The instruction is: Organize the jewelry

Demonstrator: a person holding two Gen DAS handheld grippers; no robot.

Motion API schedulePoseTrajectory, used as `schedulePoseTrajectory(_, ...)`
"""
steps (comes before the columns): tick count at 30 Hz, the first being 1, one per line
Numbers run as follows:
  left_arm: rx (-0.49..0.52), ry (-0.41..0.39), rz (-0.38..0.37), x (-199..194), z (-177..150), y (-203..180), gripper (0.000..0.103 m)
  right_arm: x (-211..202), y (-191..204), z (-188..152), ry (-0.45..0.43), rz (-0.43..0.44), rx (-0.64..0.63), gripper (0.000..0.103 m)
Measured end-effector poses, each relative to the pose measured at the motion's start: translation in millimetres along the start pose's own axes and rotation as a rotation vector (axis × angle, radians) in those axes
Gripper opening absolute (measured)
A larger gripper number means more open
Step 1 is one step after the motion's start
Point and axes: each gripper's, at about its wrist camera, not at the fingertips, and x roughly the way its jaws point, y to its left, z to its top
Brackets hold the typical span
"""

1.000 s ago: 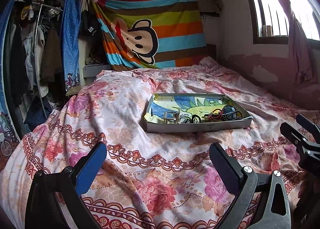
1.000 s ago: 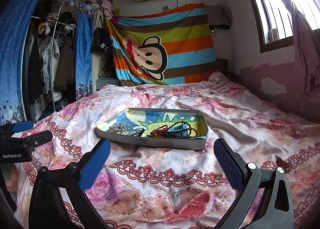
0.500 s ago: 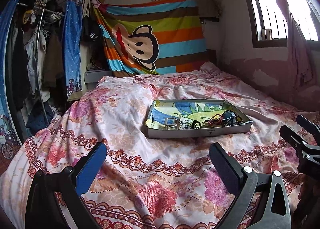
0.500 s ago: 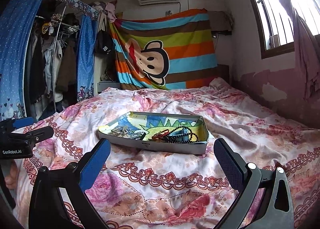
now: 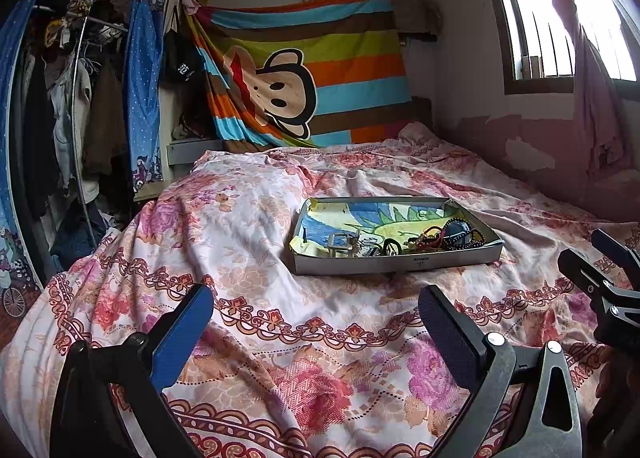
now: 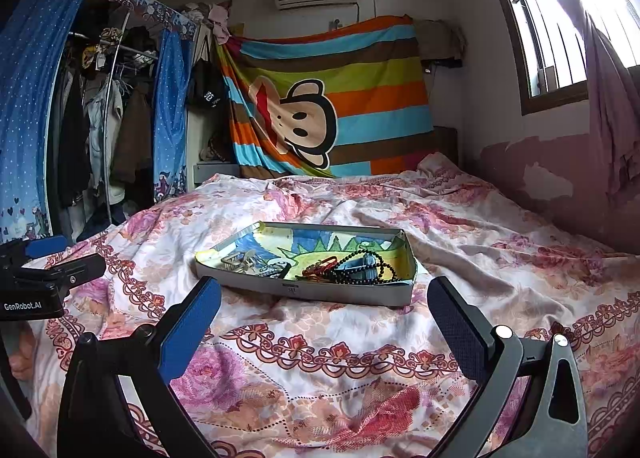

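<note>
A: Where is the jewelry now?

B: All of it lies in the tray on the bed. Near the right end there is a string of dark beads touching something red. Toward the left end there are metal pieces; what they are exactly, I cannot tell.

A: And the two grippers?

B: The left gripper and the right gripper both hover over the cover, a little in front of the tray. The fingers of each are wide apart and they hold nothing. From the right camera, the left gripper is seen at the left edge, also open.

A: So which step is it?

B: I cannot settle this. The pieces are together in the tray, but they look tangled, in two small heaps. This fits a moment before the sorting, and it fits also a moment after everything was gathered into the tray.

A: If a piece must be taken, what does it ask?

B: I think a careful pinch. The beads are loose and lie on other pieces, so one string can drag its neighbour. The tray wall is low but stands in the way from the front, and the tray sits on soft bedding, so it may tip under pressure.
</note>
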Motion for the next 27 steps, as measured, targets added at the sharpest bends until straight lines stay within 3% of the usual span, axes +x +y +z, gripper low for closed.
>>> schedulePoseTrajectory(27,0.001,0.003,-0.003,-0.1,-2.3,-1.2,0.103,1.5,-0.9,-0.4,0.004,0.000,-0.001,0.101)
